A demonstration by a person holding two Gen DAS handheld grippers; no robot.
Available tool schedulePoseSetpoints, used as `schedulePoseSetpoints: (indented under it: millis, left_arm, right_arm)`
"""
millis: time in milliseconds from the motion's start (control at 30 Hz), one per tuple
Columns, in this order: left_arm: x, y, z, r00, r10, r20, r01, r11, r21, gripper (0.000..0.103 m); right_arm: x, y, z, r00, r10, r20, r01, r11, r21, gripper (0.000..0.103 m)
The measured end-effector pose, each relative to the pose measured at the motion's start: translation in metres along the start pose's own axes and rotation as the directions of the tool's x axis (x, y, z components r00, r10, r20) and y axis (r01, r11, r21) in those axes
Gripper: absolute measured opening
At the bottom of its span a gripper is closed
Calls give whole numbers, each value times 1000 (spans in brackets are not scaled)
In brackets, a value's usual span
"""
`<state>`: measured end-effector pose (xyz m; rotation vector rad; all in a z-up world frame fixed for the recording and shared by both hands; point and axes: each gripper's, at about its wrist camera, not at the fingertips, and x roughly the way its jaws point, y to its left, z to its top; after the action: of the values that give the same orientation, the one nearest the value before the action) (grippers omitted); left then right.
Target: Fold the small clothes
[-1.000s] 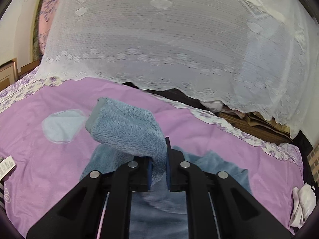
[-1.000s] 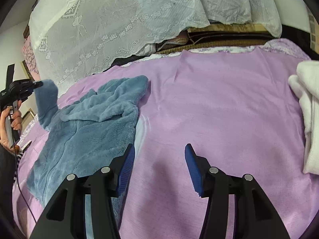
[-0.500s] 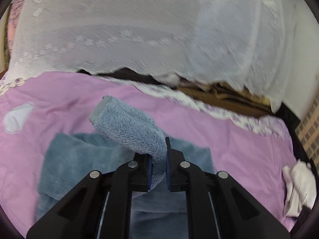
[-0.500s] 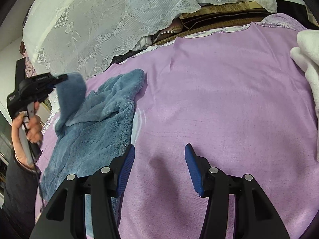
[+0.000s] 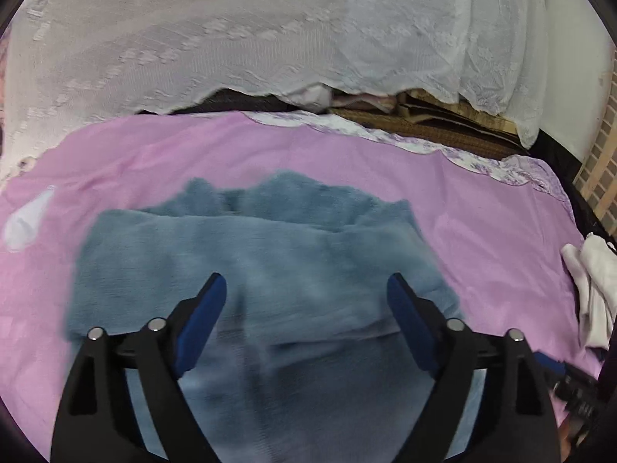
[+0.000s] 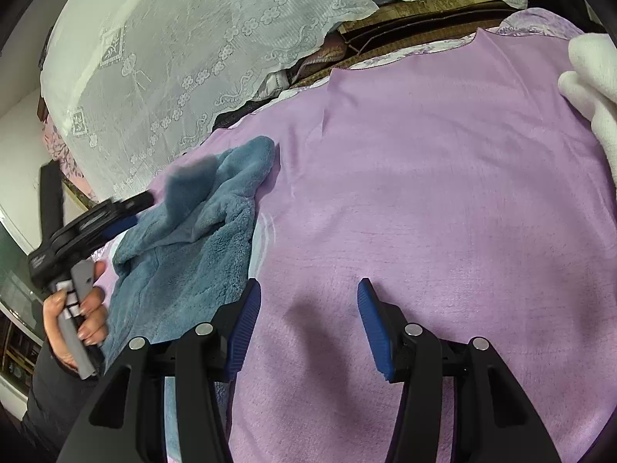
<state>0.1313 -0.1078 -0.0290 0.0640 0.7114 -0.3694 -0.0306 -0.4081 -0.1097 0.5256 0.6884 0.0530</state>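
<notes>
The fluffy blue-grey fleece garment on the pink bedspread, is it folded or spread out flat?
Partly folded: the fluffy blue-grey fleece garment has one flap doubled over its body, a fold edge crossing it, on the pink bedspread.

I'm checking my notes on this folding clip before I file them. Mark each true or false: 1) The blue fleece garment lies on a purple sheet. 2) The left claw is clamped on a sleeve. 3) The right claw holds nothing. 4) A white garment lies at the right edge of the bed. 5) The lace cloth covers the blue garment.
1) True: the blue fleece garment rests on the purple sheet.
2) False: the left claw is opening, with nothing pinched between its pads.
3) True: the right claw is open over bare sheet.
4) True: the white garment lies there.
5) False: the lace cloth hangs behind the bed, apart from the garment.
</notes>
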Motion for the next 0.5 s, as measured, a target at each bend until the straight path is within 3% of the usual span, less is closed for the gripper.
schedulePoseSetpoints:
  millis: [100,167,267,400,500]
  left_arm:
    - [-18,34,-3,995,97,36,-96,995,-11,87]
    - [-27,63,-5,981,188,44,-186,982,-35,87]
    - [-31,106,-8,964,265,24,-261,959,-109,87]
    - [-18,143,-12,964,263,-40,-266,944,-197,87]
    - [-8,151,-20,966,255,-51,-260,943,-207,87]
  right_arm:
    - [-3,1,2,1000,10,23,-11,1000,3,52]
    - [-8,7,9,999,18,44,-19,1000,8,52]
    - [-5,26,23,994,105,26,-106,994,36,52]
    - [27,68,47,989,148,-27,-146,988,56,50]
    - [55,97,59,979,201,-43,-197,978,71,33]
